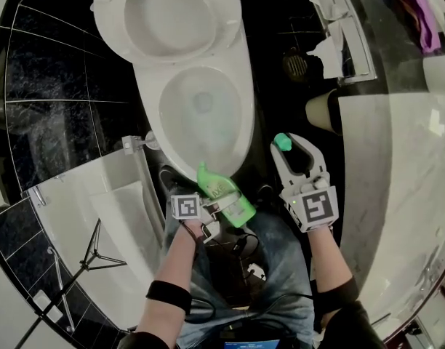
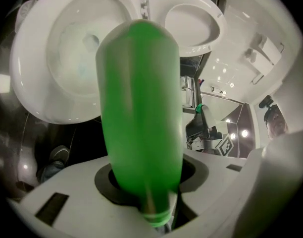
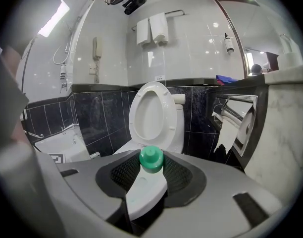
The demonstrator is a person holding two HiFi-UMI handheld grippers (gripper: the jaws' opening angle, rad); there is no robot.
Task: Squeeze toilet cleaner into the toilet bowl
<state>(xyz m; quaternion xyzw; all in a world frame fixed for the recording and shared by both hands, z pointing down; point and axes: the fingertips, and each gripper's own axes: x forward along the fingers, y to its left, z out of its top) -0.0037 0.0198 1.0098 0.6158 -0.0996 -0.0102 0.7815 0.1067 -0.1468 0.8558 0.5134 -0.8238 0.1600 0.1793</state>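
The left gripper [image 1: 210, 208] had its fingers clamped on the green cleaner bottle [image 1: 228, 197]. The bottle was held at the near edge of the toilet bowl [image 1: 244, 126], with its narrow end pointing toward the rim. The right gripper [image 1: 283, 148] stood just to the right of the bowl, its fingers clamped on the green cap [image 1: 282, 142], so the bottle was judged to be uncapped. The seat [image 1: 106, 9] was raised behind the bowl, leaving it open. The step in hand appeared to be positioning for the squeeze. To do it well, bring the narrow end well inside the rim and tilt it downward before pressing. Apply pressure gradually so the bottle does not slip, and keep the cap clear of the bowl.
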